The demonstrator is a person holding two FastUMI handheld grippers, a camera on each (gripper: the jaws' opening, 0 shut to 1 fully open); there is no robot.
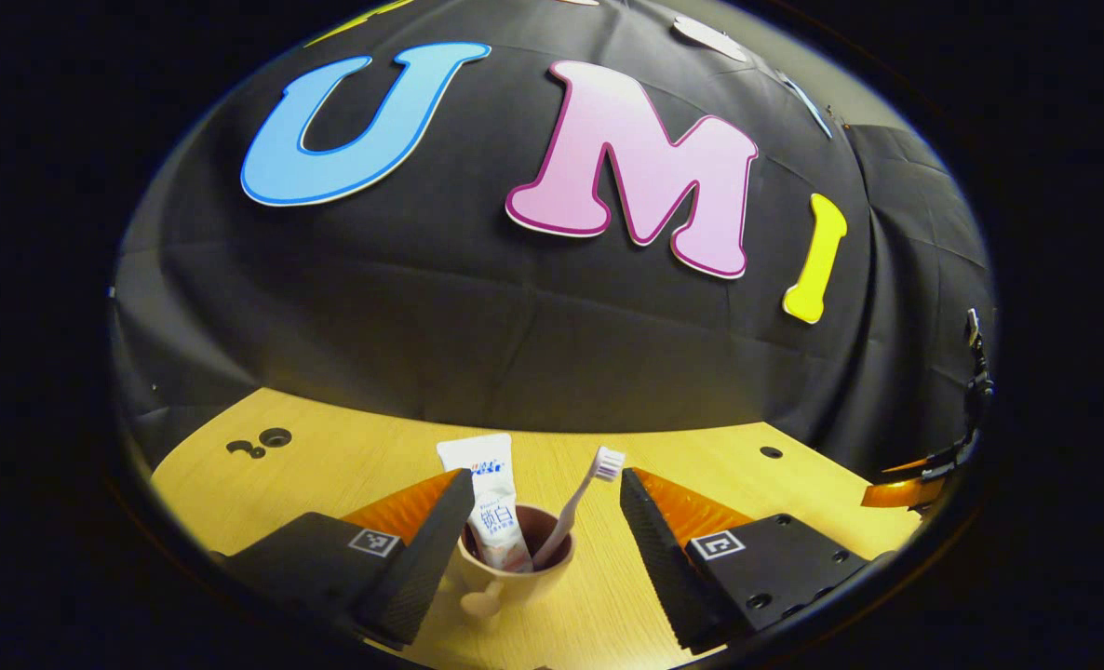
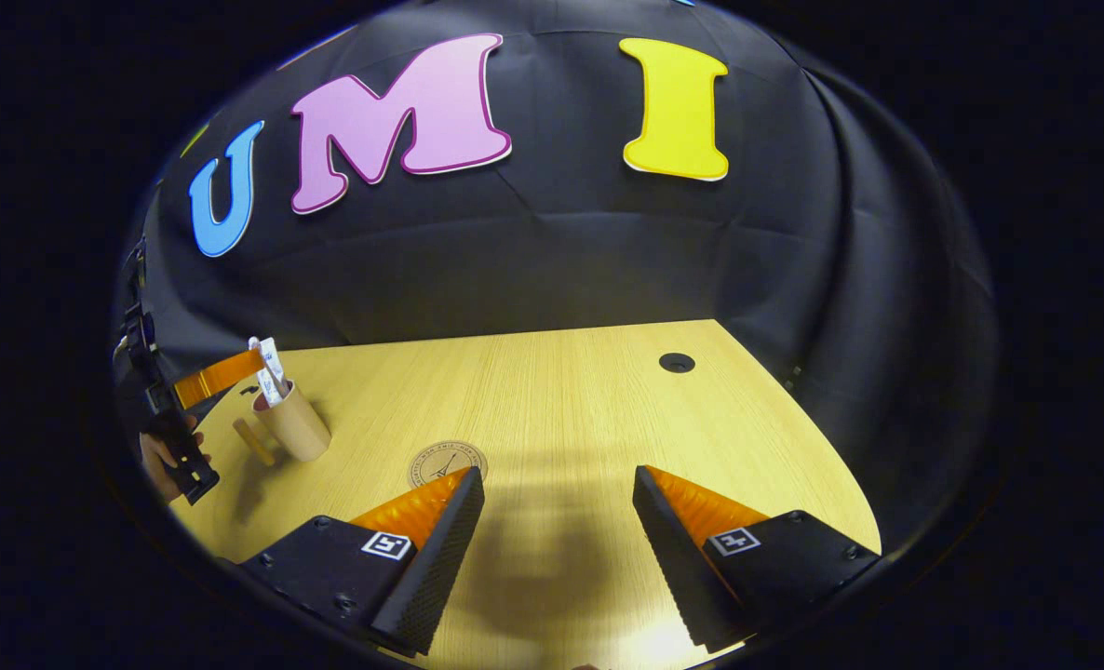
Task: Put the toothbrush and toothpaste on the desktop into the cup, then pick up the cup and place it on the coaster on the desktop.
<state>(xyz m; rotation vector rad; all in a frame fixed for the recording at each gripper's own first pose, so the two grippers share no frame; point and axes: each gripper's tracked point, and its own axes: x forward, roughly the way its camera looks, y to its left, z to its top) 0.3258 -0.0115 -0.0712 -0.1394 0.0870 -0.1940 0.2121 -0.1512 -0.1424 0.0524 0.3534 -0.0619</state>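
Note:
A beige cup [image 1: 515, 569] with a dark red inside stands on the wooden desk [image 1: 329, 484], its handle toward the camera. A white toothpaste tube [image 1: 490, 498] and a pink toothbrush [image 1: 582, 502] stick up out of it. My left gripper [image 1: 545, 484] is open around the cup, whose rim sits close to the left finger [image 1: 426, 558] and well apart from the other. In the right gripper view the cup [image 2: 296, 426] is at far left. My right gripper [image 2: 559, 476] hangs open over the desk, with nothing in it. A round cork coaster [image 2: 442, 460] lies just beyond its left finger, partly hidden.
A hand [image 2: 163, 458] holds the left gripper, and one orange finger [image 2: 217, 372] shows beside the cup. Cable holes [image 2: 676, 362] [image 1: 275, 436] [image 1: 771, 452] dot the desk. The black cloth wall [image 2: 552, 270] rings the back and right edges. The right gripper's orange finger [image 1: 896, 490] shows at far right.

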